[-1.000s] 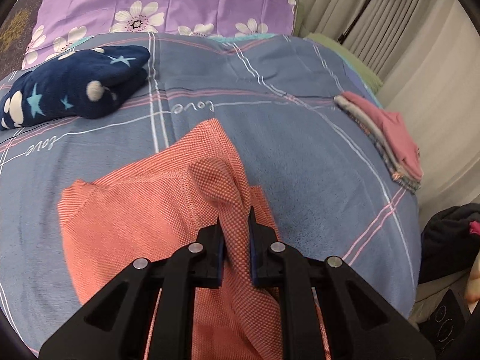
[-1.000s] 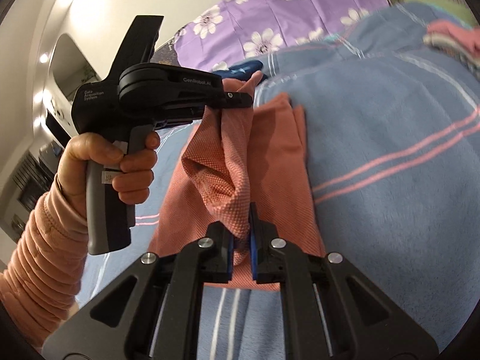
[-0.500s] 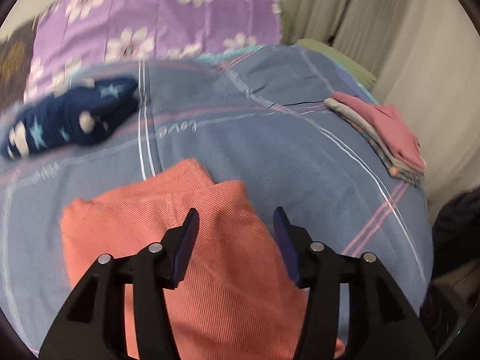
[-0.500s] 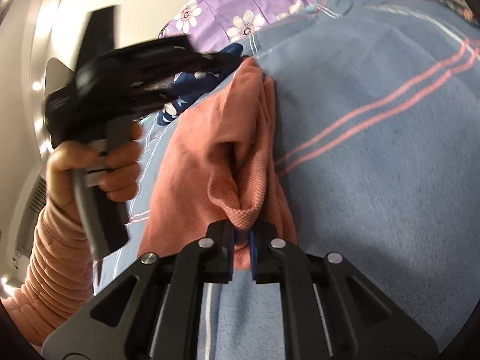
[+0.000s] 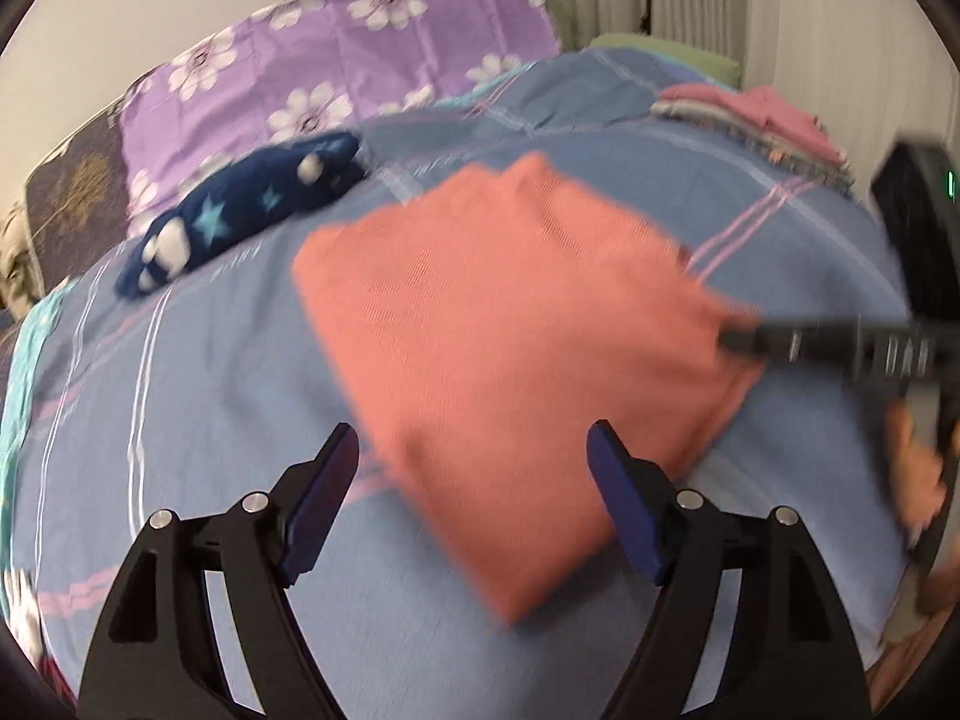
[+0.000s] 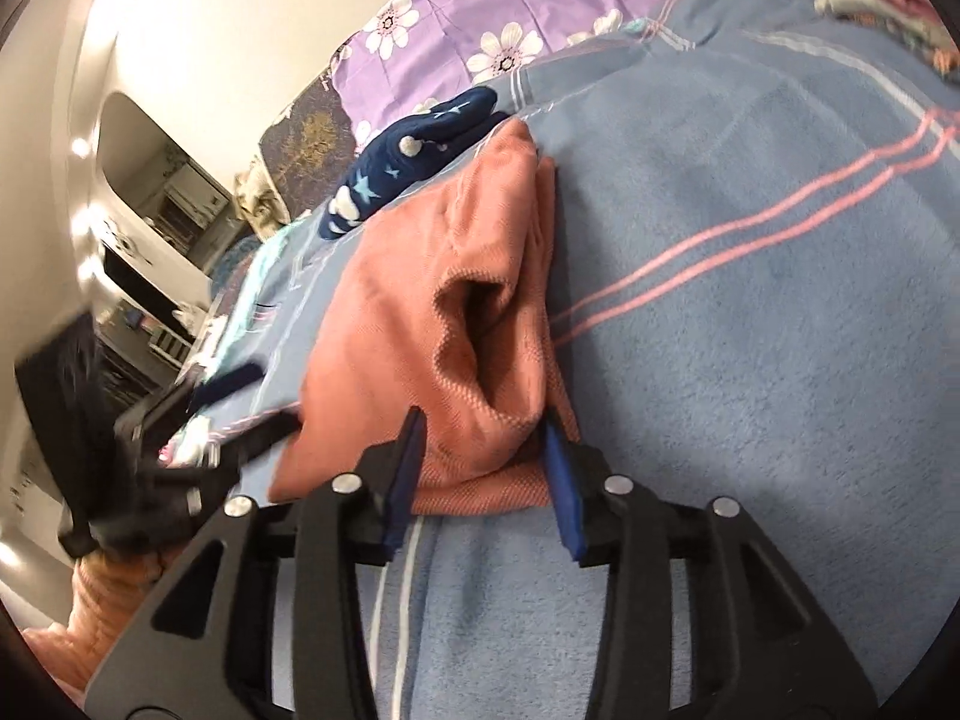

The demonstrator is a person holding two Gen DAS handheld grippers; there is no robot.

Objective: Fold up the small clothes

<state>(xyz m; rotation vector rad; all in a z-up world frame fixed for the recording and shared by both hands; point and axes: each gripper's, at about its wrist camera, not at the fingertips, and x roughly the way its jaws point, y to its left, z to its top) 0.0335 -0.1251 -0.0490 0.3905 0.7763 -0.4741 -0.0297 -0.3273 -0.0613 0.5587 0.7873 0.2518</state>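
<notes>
On the bed (image 5: pixel 198 360), folded orange garment (image 5: pixel 510 330) lies flat. Left hand-held gripper (image 5: pixel 474 468) hovers above it, jaws spread wide; right hand-held gripper (image 6: pixel 480 456) parted, straddling the garment's bunched edge.

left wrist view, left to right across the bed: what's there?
Navy star garment → orange garment → right gripper, fingertips at the orange garment's right edge. Pink folded pile sits far right, further back.
</notes>
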